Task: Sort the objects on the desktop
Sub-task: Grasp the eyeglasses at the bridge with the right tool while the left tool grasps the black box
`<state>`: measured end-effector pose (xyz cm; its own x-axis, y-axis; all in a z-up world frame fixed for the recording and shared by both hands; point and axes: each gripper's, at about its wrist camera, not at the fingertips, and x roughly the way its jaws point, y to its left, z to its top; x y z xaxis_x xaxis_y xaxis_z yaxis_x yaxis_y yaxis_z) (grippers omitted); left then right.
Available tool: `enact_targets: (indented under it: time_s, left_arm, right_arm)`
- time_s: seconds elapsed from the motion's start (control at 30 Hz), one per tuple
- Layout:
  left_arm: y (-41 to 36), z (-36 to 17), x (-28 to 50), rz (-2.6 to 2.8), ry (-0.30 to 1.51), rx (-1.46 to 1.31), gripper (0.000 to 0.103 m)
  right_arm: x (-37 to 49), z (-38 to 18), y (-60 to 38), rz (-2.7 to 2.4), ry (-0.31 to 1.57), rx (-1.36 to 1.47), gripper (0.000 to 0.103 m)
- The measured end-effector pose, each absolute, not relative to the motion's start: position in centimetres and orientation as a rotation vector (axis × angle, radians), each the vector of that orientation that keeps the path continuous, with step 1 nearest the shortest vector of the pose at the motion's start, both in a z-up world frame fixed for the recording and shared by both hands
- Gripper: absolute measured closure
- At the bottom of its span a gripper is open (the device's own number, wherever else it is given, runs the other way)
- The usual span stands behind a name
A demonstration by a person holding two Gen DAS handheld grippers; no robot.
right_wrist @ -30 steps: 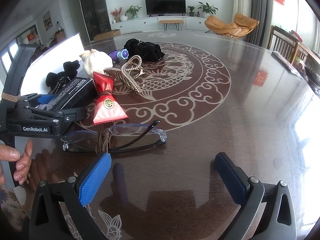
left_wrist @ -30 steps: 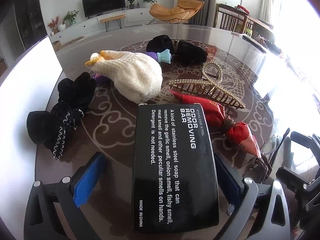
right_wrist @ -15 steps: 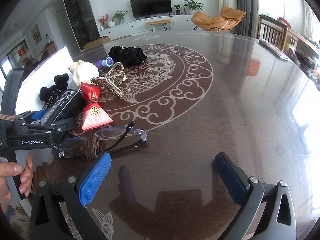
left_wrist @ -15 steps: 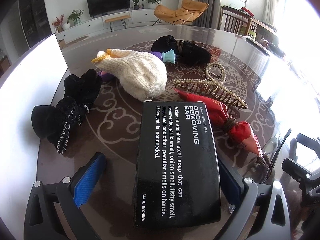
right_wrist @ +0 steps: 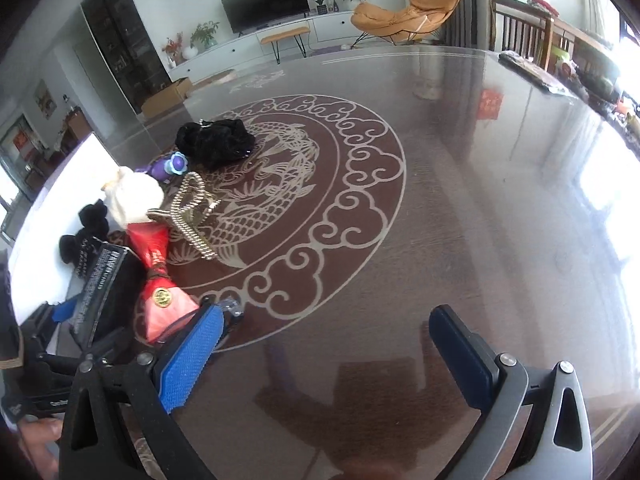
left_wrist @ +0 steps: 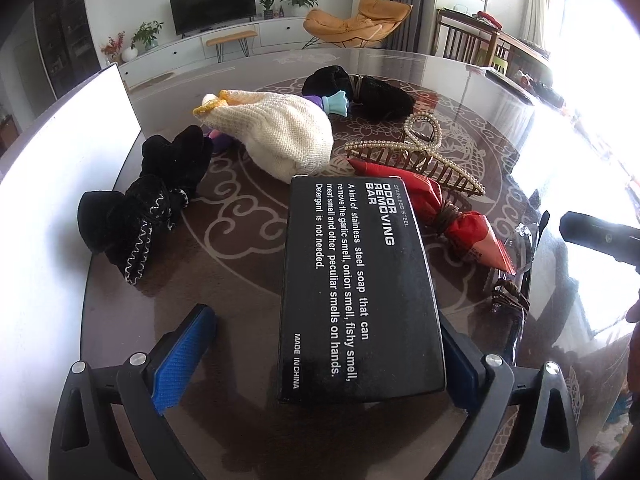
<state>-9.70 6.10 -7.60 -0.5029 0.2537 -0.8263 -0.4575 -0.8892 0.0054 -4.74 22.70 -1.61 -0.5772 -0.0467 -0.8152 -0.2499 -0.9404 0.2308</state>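
A bright living room lay behind, with a television and an orange lounge chair, and in front the glossy dark table [right_wrist: 460, 208] with its pale dragon medallion carried the clutter to be sorted. The black odor-removing-bar box [left_wrist: 356, 288] was seen lying flat between the fingers of the left tongs [left_wrist: 320, 356]; the right pad was tucked against the box's edge, while the blue left pad [left_wrist: 182, 358] stood clear of it with bare table between. Those jaws had just been closing a little, with the box between them, yet no clamp was made. Picking up the box was judged to be the step in hand.

Crowded just beyond the box were the red foil packet [left_wrist: 448, 216], the pearl hair claw [left_wrist: 416, 156], the cream knitted pouch [left_wrist: 280, 136] and a black velvet scrunchie [left_wrist: 144, 204], with eyeglasses [left_wrist: 520, 256] at the packet's far side. The right tongs [right_wrist: 324, 350] were held wide apart and empty above bare table, the packet just beside their left finger.

For the next move, the left jaws would need to be drawn in until both pads pressed the box's long sides, then lifted straight so that the packet touching its corner was not dragged along.
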Motion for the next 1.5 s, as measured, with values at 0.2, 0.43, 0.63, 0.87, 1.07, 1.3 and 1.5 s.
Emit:
enact_targets:
  time_s: [0.2,0.43,0.63,0.87,1.07,1.3,1.5]
  left_arm:
    - [5.1,-7.4,-7.7,2.422,0.304,-1.269,0.012]
    - [2.7,-7.5,-5.0,2.385,0.322,-1.271,0.005]
    - [2.0,-6.5,-6.0,2.413,0.227,-1.285,0.005]
    - [1.2,-3.8,-6.8,2.399,0.12,-1.225,0.005]
    - [1.6,-3.7,-6.9,2.404,0.149,-1.242,0.005]
    - [0.7,-3.1,-6.5,2.387,0.172,-1.238,0.005]
    - [2.6,-2.7,-7.9,2.343,0.238,-1.222,0.005]
  right_arm:
    - [-5.4,-2.2,17.7,2.628,0.681,-1.488,0.0]
    - [-5.7,-2.8,12.9,2.697,0.227,-1.489,0.0]
    - [-2.4,0.2,16.2,2.773,0.319,-1.366,0.0]
    - [3.0,1.2,14.5,2.925,0.259,-1.479,0.0]
    - [3.1,-0.3,9.5,3.166,-0.538,-1.586,0.0]
    - [-1.1,-2.0,7.9,3.136,-0.712,-2.007,0.001]
    - [-0.7,-2.6,6.8,3.094,-0.779,-2.051,0.044]
